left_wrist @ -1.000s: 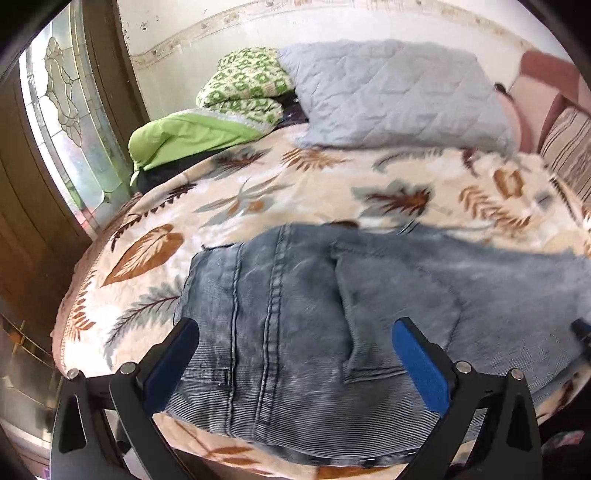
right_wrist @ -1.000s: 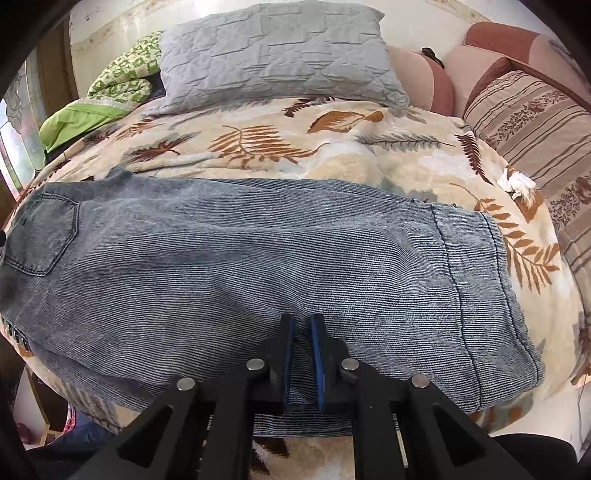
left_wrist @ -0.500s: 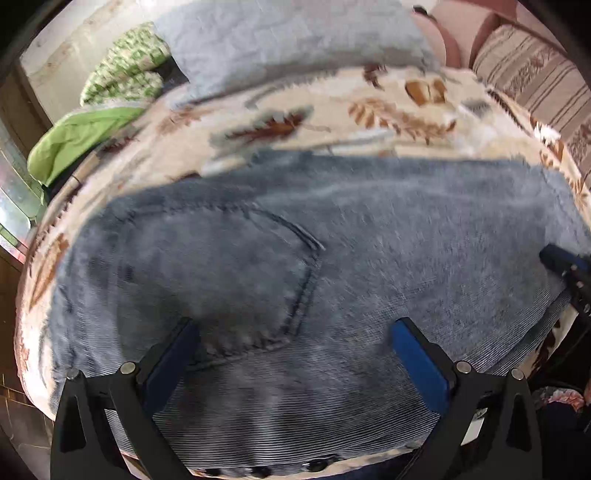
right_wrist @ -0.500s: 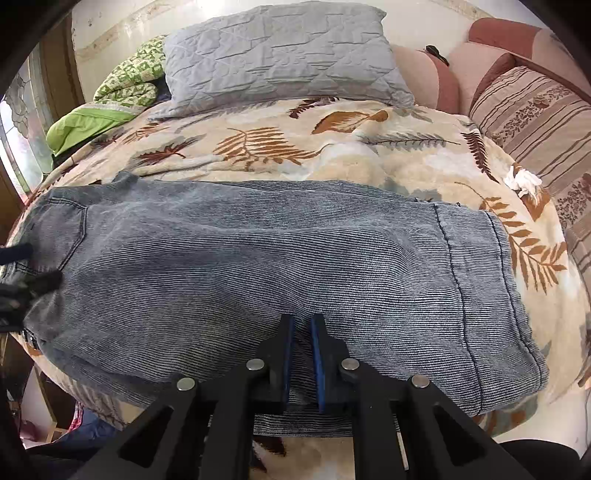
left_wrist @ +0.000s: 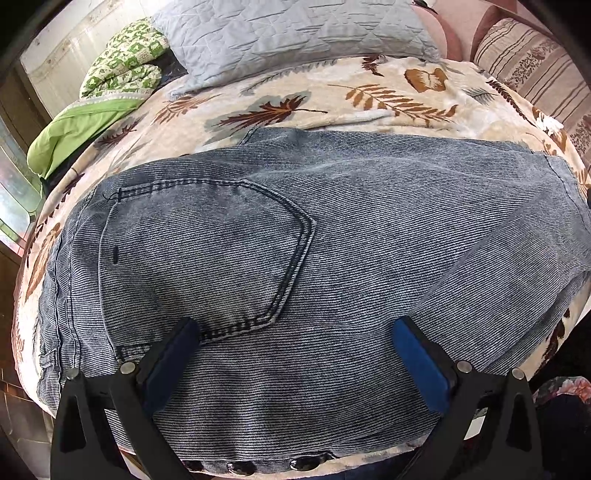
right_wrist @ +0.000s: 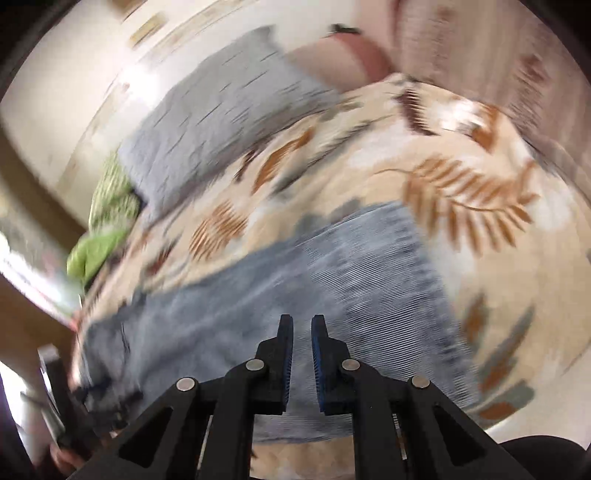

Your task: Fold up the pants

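Grey-blue denim pants [left_wrist: 332, 236] lie flat across the leaf-print blanket, folded lengthwise, back pocket [left_wrist: 207, 251] up and waist to the left. My left gripper [left_wrist: 295, 332] is open wide, just above the seat of the pants near the front edge, holding nothing. In the blurred, tilted right wrist view the pants [right_wrist: 332, 295] lie below my right gripper [right_wrist: 302, 328]. Its jaws stand slightly apart with nothing between them. The left gripper shows dimly at the far left [right_wrist: 66, 398].
A grey quilted pillow [left_wrist: 295, 33] lies at the head of the bed. Green bedding [left_wrist: 96, 107] is piled at the back left. Striped cushions [left_wrist: 532, 62] stand at the back right. The leaf-print blanket [left_wrist: 369, 96] covers the bed behind the pants.
My left gripper has moved right along the waist toward the pocket and closer. My right gripper has let go of the pants' front edge, lifted and tilted, swinging fast.
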{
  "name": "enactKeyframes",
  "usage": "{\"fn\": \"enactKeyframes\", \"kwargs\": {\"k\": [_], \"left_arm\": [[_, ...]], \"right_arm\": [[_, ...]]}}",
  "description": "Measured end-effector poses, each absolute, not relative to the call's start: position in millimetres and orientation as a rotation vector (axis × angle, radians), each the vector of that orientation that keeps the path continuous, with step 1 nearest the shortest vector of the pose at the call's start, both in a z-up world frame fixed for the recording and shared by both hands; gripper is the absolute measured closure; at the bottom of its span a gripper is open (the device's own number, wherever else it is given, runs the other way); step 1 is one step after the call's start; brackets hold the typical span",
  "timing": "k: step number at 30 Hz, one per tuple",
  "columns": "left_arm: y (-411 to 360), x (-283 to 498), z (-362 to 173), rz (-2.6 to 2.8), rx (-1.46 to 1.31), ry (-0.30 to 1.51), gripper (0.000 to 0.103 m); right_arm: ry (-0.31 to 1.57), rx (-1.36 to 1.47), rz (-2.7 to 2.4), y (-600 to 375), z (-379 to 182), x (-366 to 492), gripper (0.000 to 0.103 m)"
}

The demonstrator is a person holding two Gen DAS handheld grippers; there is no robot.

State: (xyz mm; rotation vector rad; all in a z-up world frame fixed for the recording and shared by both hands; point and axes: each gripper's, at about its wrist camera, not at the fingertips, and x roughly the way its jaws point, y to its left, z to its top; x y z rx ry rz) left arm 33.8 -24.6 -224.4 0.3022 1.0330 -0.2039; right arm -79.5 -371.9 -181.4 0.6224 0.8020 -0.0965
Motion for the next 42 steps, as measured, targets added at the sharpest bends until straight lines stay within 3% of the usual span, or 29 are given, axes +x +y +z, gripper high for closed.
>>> {"fn": "enactKeyframes", "kwargs": {"k": [18, 34, 35, 36, 37, 38, 39, 42], "left_arm": [[-22.9, 32.3, -224.4, -0.226, 0.302, 1.006, 0.0], [-22.1, 31.5, -224.9, -0.231, 0.302, 0.995, 0.0], [-22.0, 31.5, -224.8, -0.23, 0.301, 0.995, 0.0], [-21.9, 31.4, -224.8, -0.23, 0.301, 0.995, 0.0], [-21.9, 31.4, -224.8, -0.23, 0.3, 0.995, 0.0], [-21.9, 31.2, -224.9, -0.23, 0.301, 0.995, 0.0], [-21.8, 31.2, -224.9, -0.23, 0.301, 0.994, 0.0], [-22.1, 30.9, -225.3, -0.227, 0.3, 0.992, 0.0]], "right_arm": [[0.926, 0.625, -0.23, -439.9, -195.5, -7.5, 0.089], [0.822, 0.727, -0.227, -460.3, -183.7, -20.8, 0.088], [0.817, 0.73, -0.213, -459.6, -182.6, -21.1, 0.086], [0.815, 0.735, -0.199, -458.9, -182.5, -21.3, 0.073], [0.814, 0.739, -0.189, -458.0, -182.2, -21.3, 0.048], [0.815, 0.737, -0.189, -457.1, -182.0, -20.8, 0.036], [0.82, 0.732, -0.195, -456.3, -182.5, -20.5, 0.03], [0.82, 0.714, -0.213, -456.6, -181.9, -19.6, 0.03]]}}
